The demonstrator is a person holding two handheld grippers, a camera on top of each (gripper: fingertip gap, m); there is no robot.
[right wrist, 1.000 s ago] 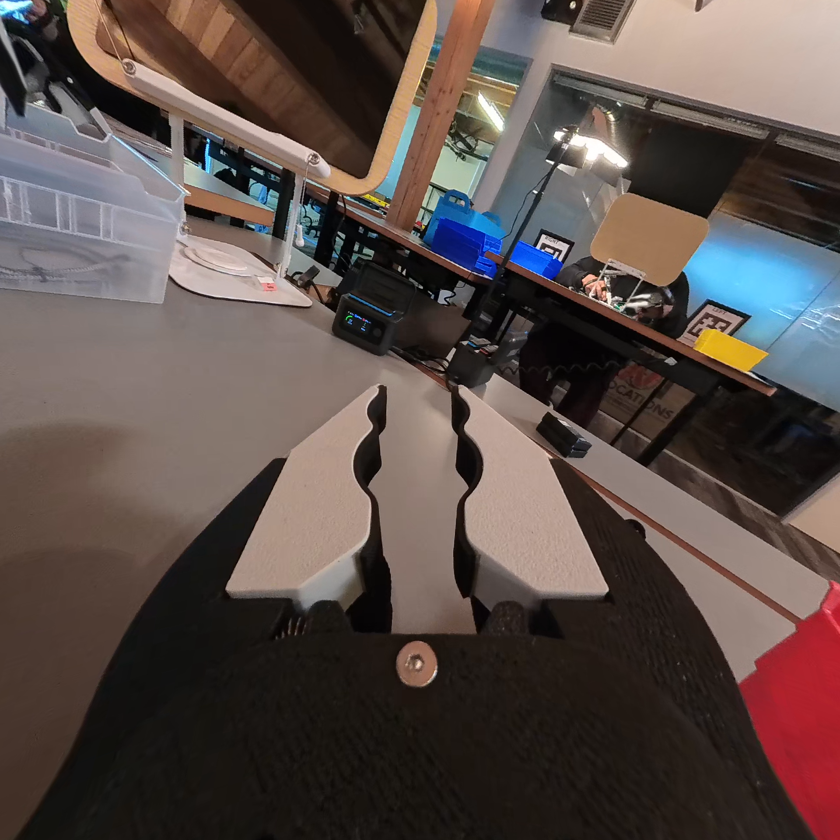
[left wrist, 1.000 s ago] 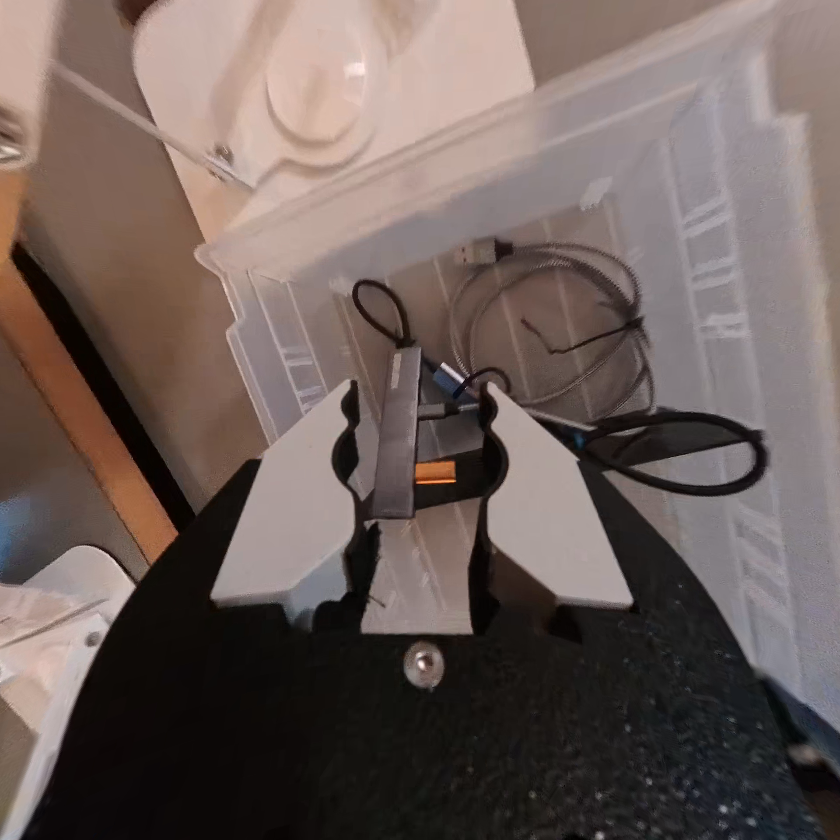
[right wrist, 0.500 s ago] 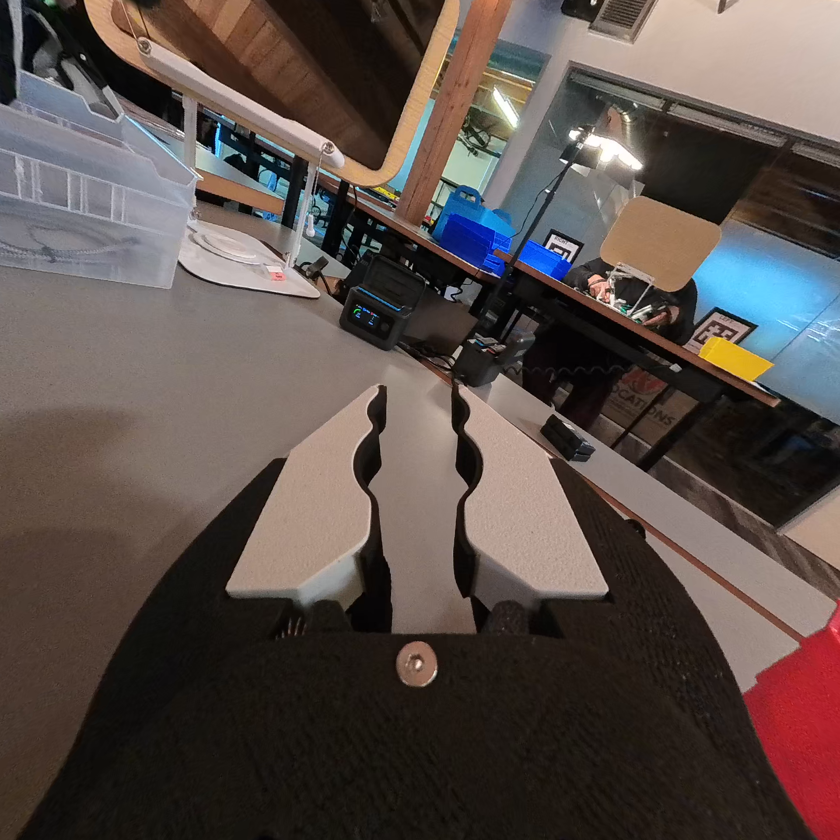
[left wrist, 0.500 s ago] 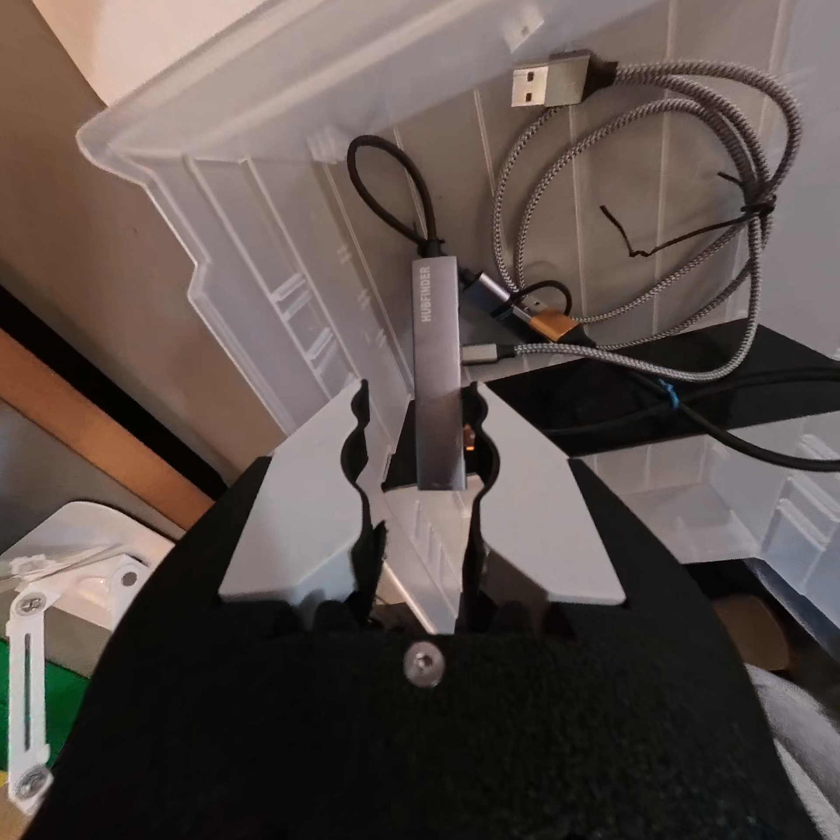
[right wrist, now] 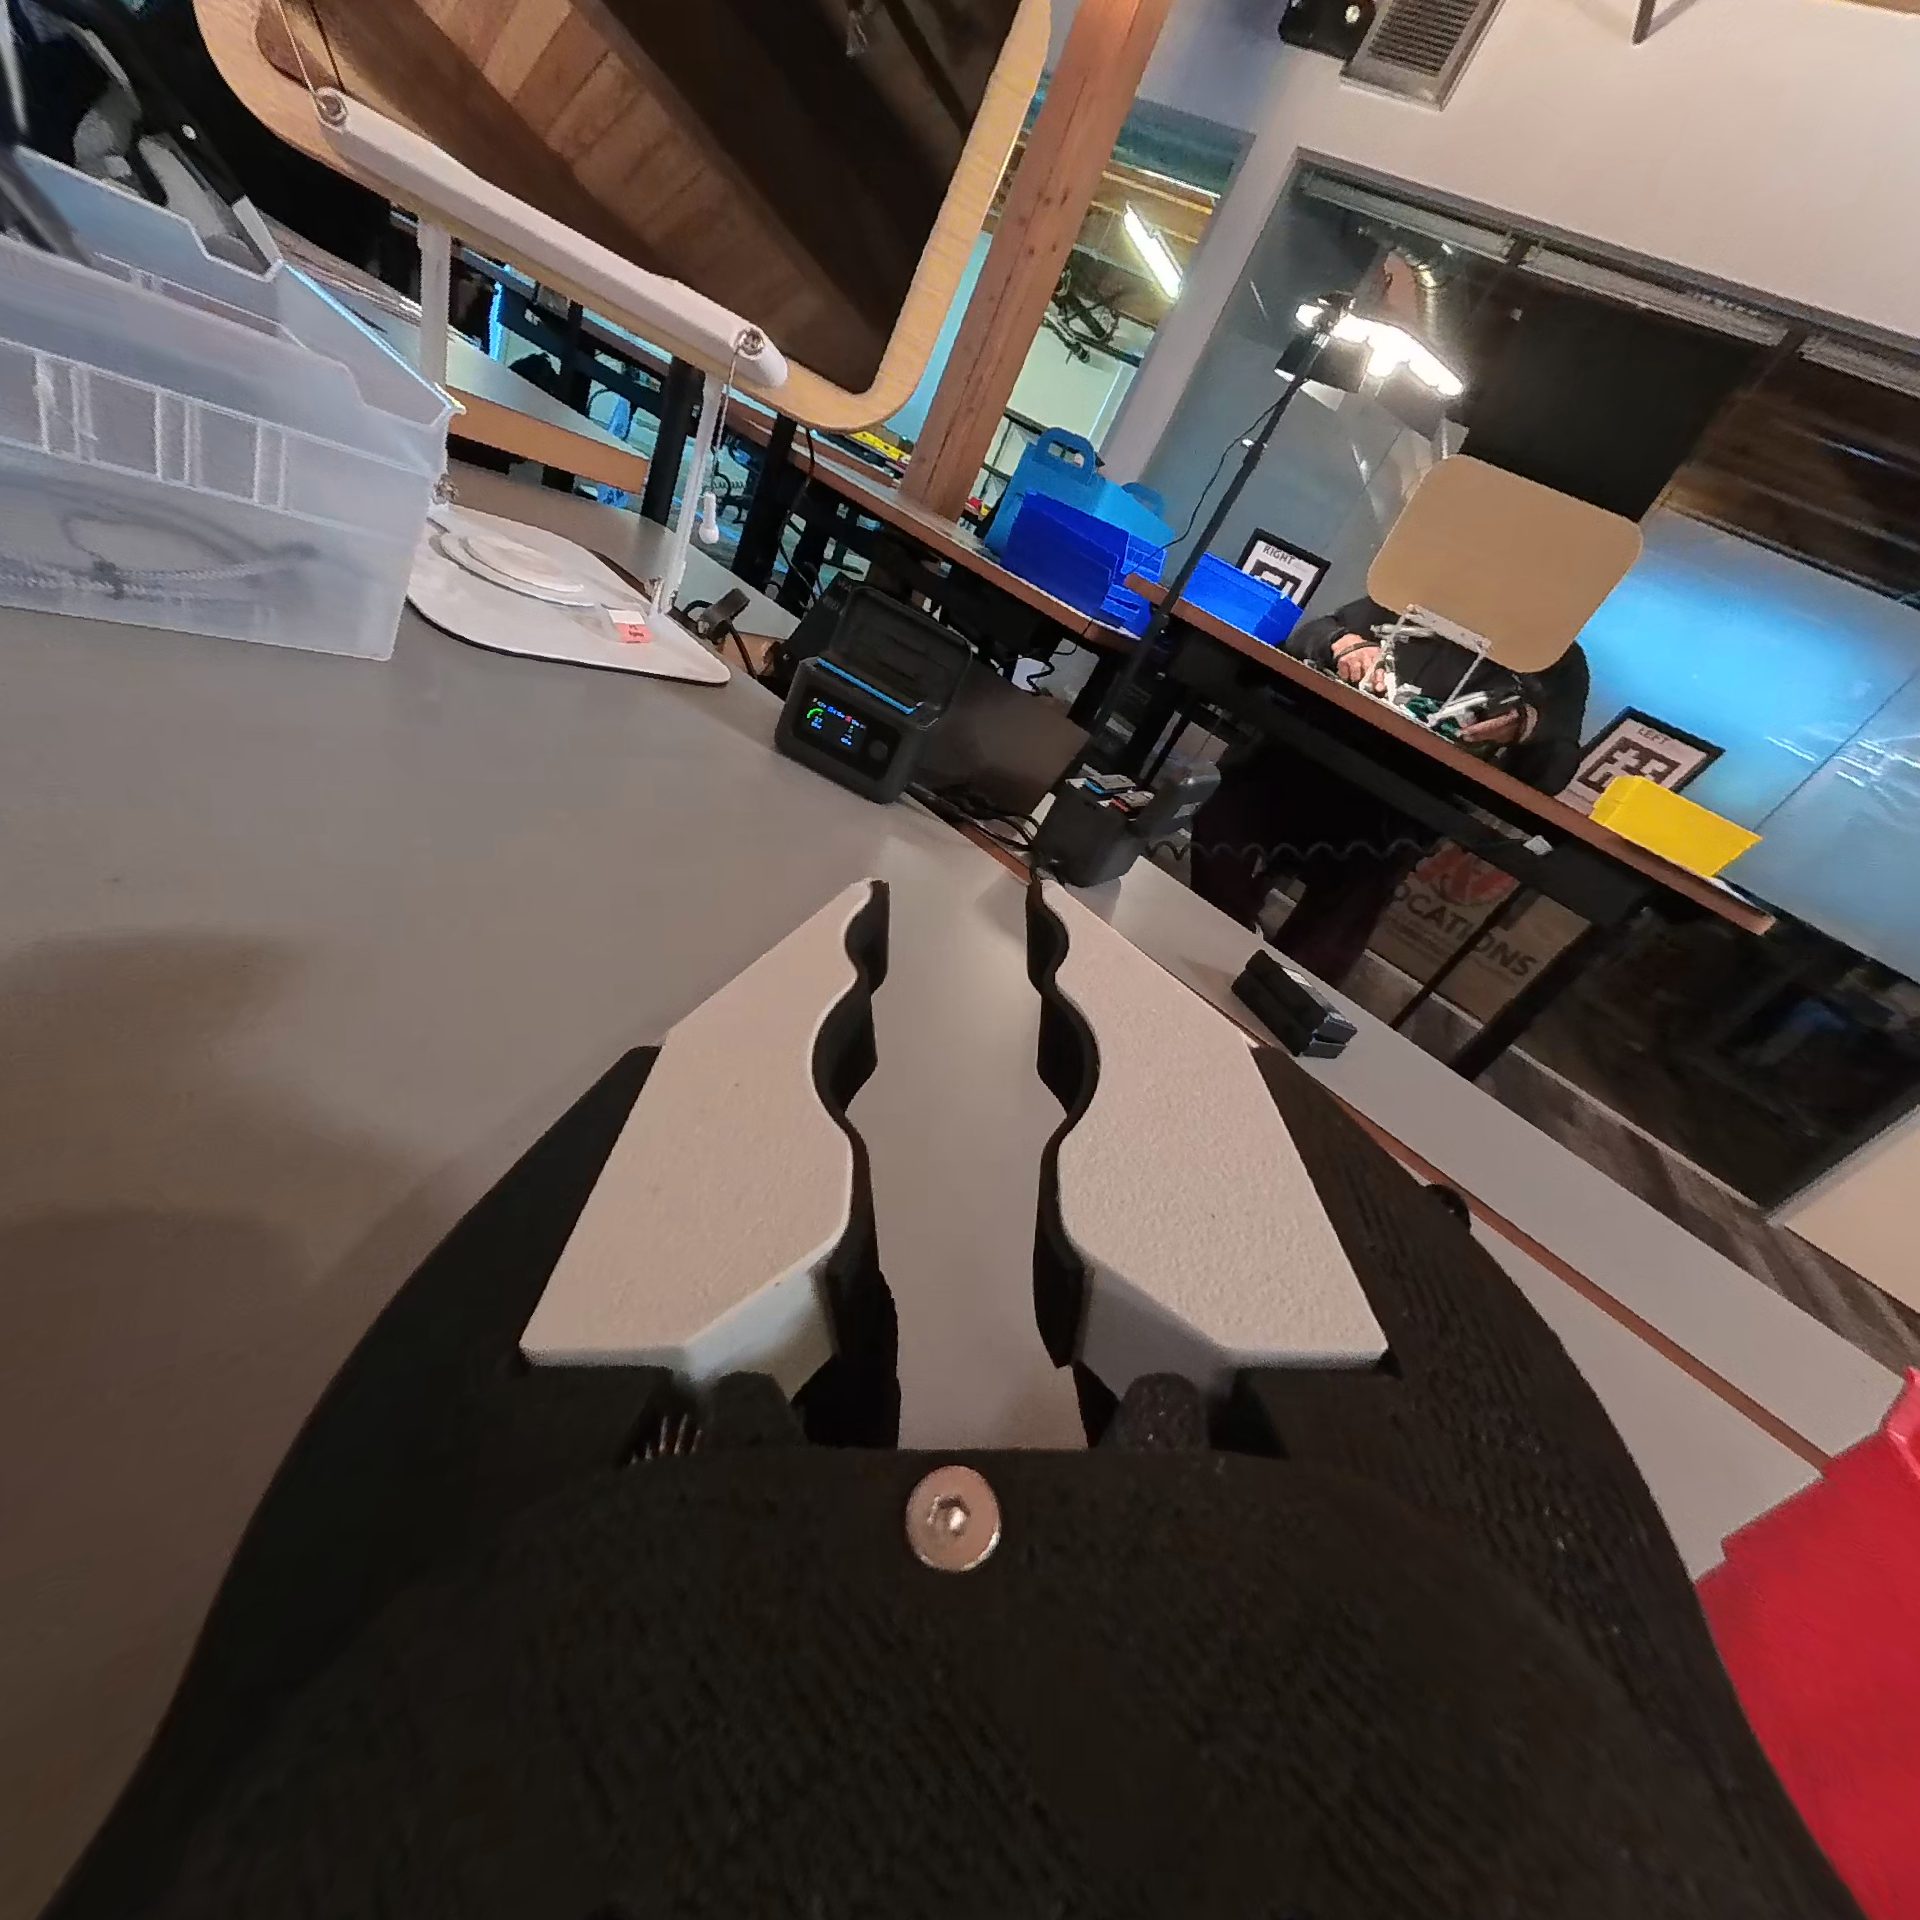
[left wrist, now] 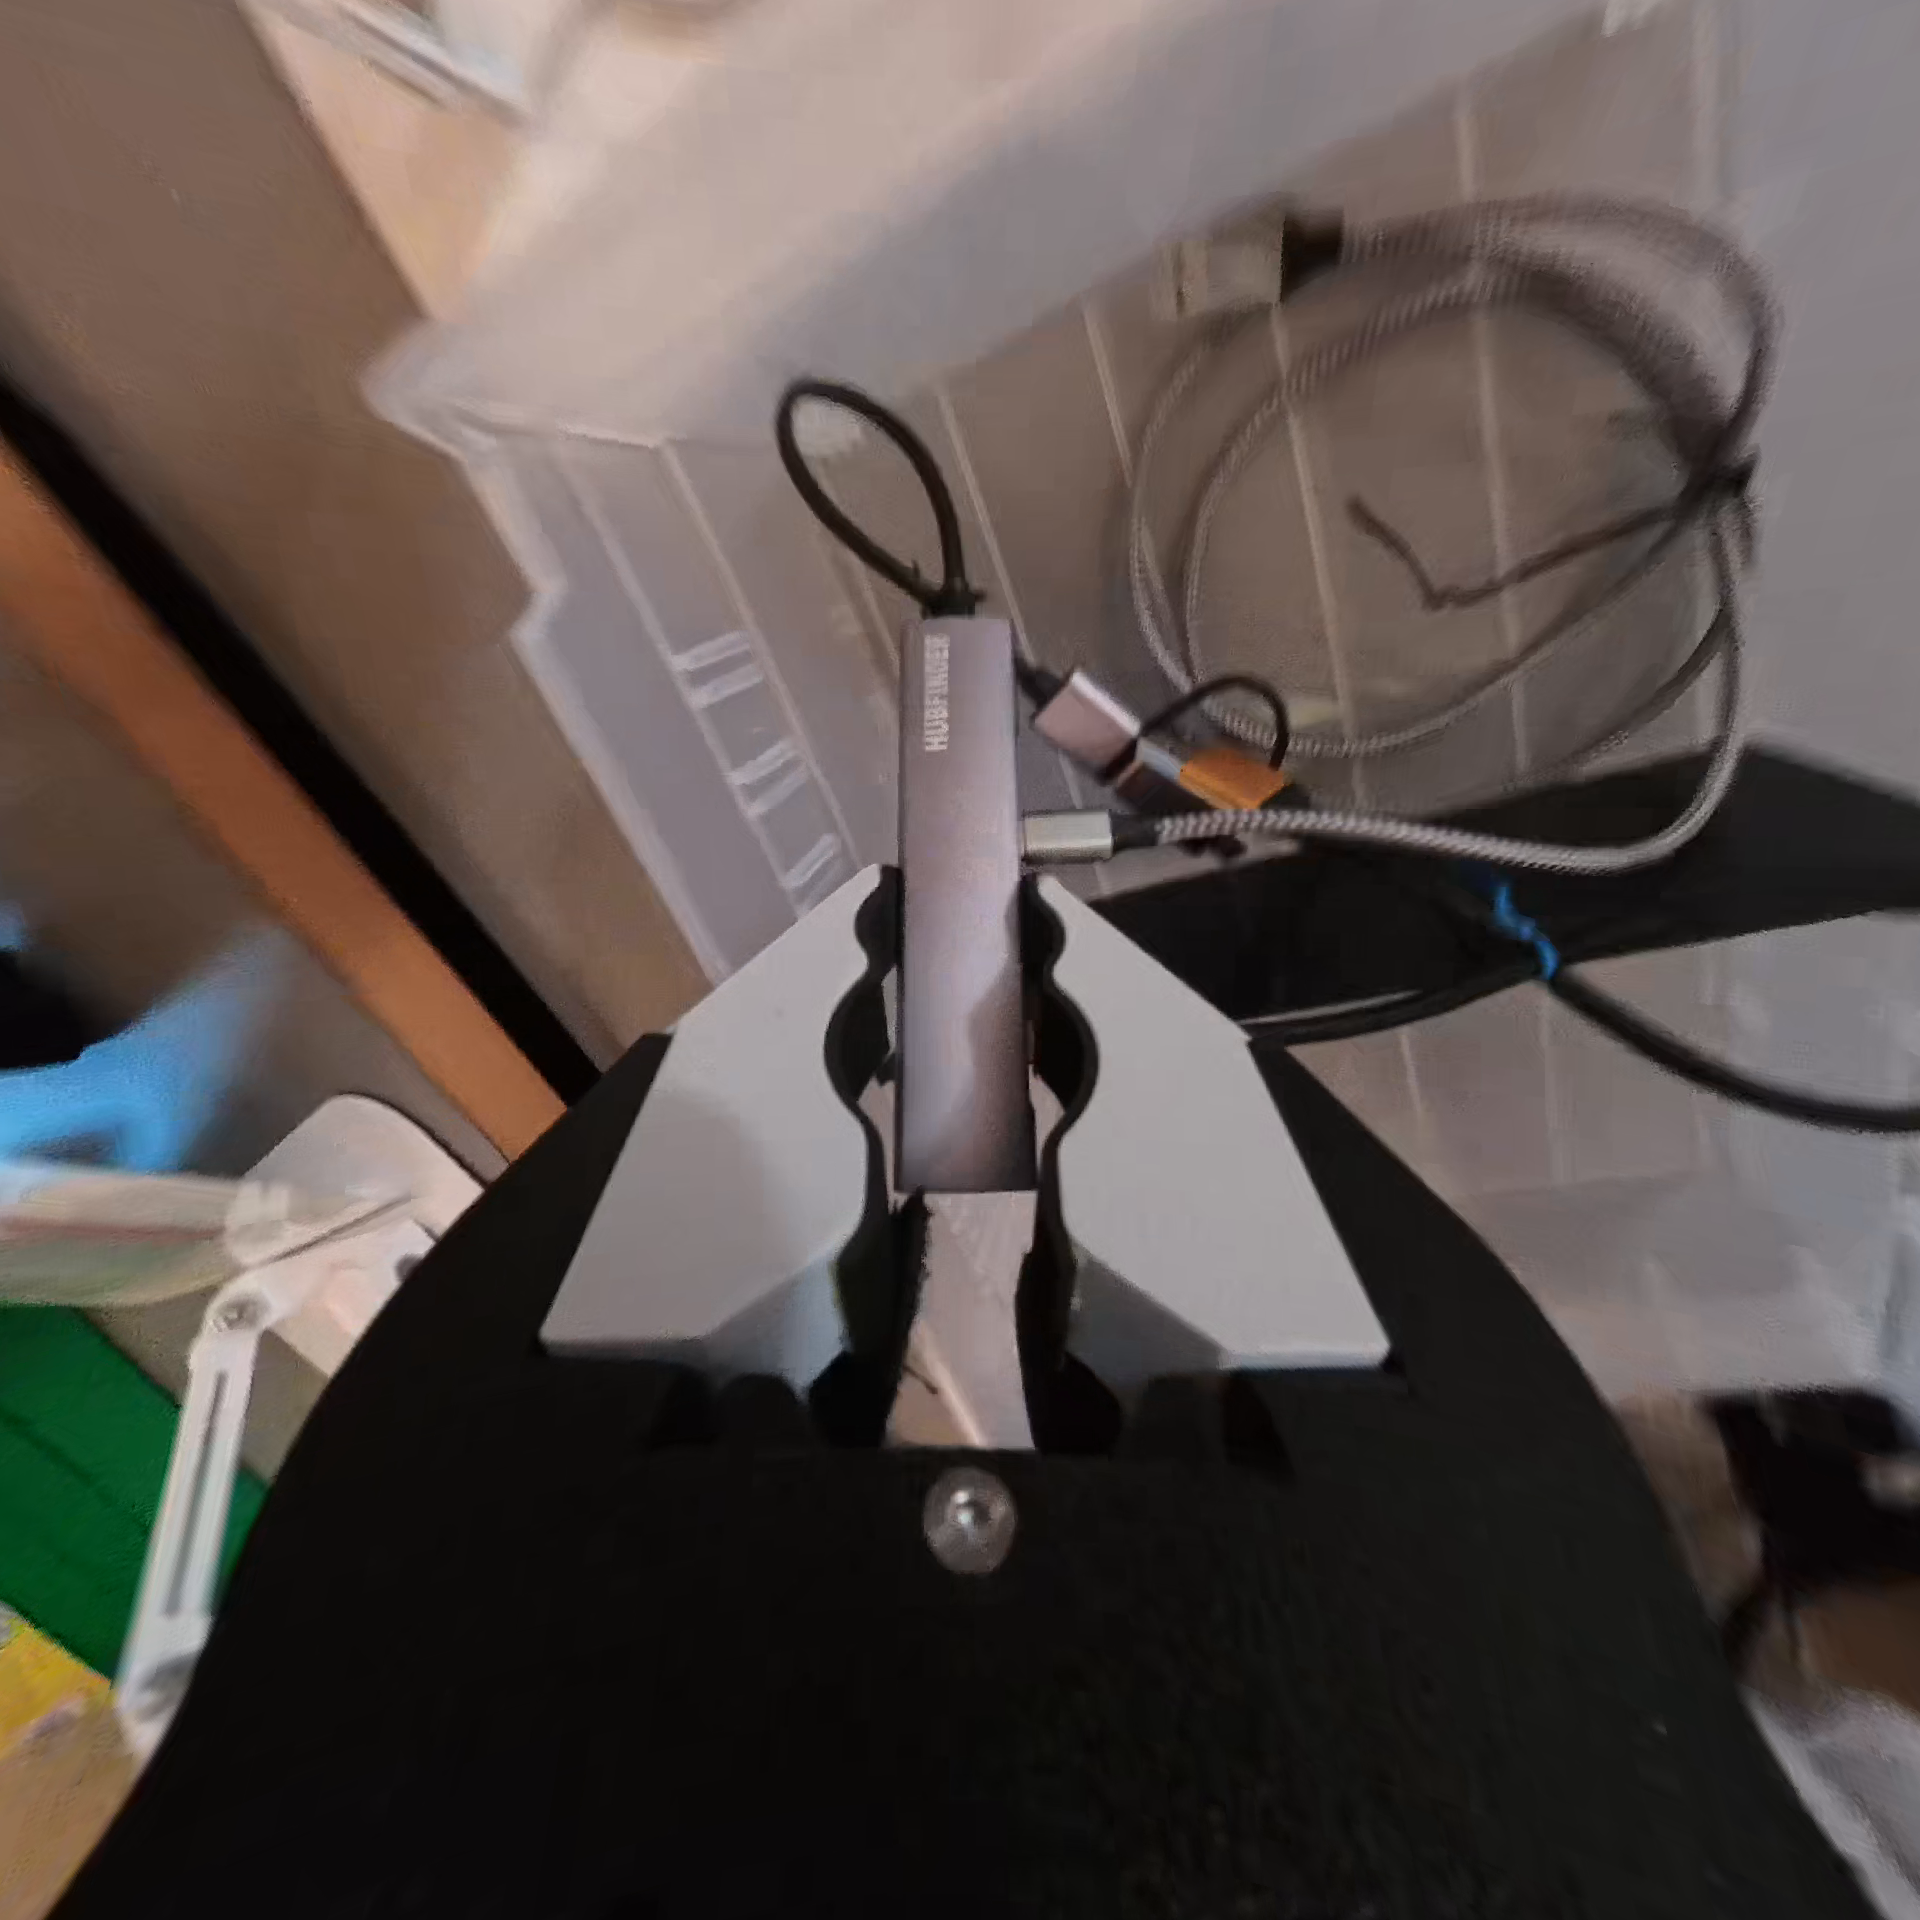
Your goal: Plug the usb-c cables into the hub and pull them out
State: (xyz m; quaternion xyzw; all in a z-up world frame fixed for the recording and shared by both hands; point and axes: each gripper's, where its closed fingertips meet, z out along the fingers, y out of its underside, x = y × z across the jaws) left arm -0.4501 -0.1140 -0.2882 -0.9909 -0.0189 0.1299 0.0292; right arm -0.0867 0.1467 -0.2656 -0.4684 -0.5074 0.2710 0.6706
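Observation:
My left gripper (left wrist: 961,878) is shut on the near half of a slim grey hub (left wrist: 956,748), which points away from me over a clear plastic bin (left wrist: 727,665). A silver braided cable (left wrist: 1455,520) is plugged into the hub's right side by its silver connector (left wrist: 1070,836). A grey and orange connector (left wrist: 1164,748) sits at a port farther along. The hub's short black lead (left wrist: 862,488) loops at its far end. My right gripper (right wrist: 958,891) is narrowly open and empty, low over the grey table (right wrist: 364,883), far from the bin (right wrist: 208,499).
A black cable with a blue tie (left wrist: 1517,925) crosses the bin to the right. On the table stand a white pad (right wrist: 551,592) and a black device with a screen (right wrist: 862,717). A red object (right wrist: 1849,1662) is at the lower right. A person sits at a far table. My right fingertips sit around 45 cm from my left ones.
My left gripper has moved in over the hub and closed on it; its fingers were wider apart a second ago. The left view is blurred by motion. The right gripper has barely moved.

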